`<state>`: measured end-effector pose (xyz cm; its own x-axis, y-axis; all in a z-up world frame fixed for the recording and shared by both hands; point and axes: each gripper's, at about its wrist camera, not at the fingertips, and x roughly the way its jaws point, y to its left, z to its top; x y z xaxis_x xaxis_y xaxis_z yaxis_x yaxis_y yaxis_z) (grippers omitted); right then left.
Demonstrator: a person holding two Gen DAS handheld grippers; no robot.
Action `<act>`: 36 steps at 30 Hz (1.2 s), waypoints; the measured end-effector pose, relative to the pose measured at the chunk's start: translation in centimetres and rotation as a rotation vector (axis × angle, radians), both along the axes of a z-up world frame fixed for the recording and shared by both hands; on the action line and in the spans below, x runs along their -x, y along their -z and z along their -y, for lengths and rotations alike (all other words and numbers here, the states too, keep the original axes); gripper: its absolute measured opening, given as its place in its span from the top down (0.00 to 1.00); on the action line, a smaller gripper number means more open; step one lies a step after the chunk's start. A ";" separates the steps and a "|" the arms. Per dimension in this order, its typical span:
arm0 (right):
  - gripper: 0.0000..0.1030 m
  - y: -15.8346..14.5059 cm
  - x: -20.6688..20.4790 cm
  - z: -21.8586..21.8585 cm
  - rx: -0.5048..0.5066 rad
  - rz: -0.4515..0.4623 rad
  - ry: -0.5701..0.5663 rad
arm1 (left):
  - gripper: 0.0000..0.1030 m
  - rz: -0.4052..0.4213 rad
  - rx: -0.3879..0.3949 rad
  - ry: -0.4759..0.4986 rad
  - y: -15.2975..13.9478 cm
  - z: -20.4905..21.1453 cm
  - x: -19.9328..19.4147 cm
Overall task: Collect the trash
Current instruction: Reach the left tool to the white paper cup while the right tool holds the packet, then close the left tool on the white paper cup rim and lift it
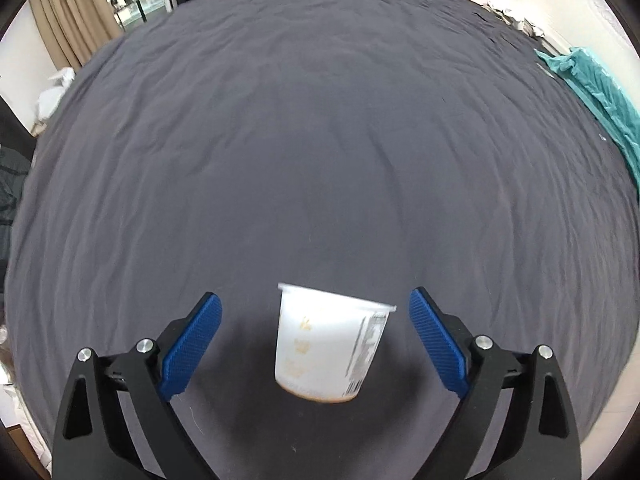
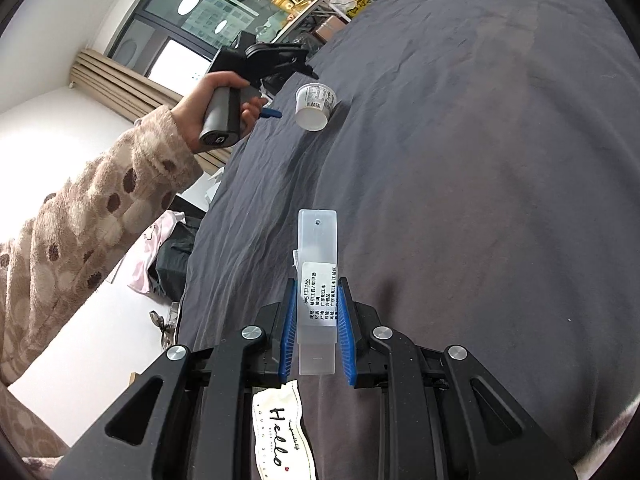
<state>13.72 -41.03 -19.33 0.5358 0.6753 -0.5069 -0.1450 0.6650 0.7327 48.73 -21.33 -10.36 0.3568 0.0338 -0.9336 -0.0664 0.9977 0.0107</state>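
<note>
A white plastic cup [image 1: 328, 344] with brown stains and a barcode label is between the wide-open fingers of my left gripper [image 1: 316, 320], touching neither pad; it looks blurred, off the grey bedsheet [image 1: 320, 140]. The cup [image 2: 315, 106] shows in the right wrist view, tilted just beyond the left gripper [image 2: 294, 80] held in a hand. My right gripper [image 2: 318, 308] is shut on a clear flat plastic case [image 2: 317, 280] with a white printed label, held above the sheet.
A teal cloth [image 1: 600, 96] lies at the bed's right edge. A "Hello" tag [image 2: 280, 436] hangs below the right gripper. Curtains [image 1: 68, 20], a window and cluttered furniture stand beyond the bed. Bags and clothes [image 2: 160, 256] lie on the floor beside it.
</note>
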 end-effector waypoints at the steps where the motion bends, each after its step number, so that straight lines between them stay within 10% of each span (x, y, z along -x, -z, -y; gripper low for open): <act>1: 0.82 0.0 0.0 -0.1 0.004 0.001 -0.003 | 0.10 0.001 -0.020 -0.001 0.1 0.2 -0.2; 36: 0.82 -0.5 0.0 0.4 0.007 0.006 -0.021 | 0.10 -0.084 -0.165 0.101 0.9 -0.9 -0.3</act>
<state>13.76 -41.39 -18.87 0.5245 0.6831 -0.5083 -0.1638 0.6668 0.7271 49.02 -20.43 -11.22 0.2877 0.1562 -0.9449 0.0424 0.9836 0.1755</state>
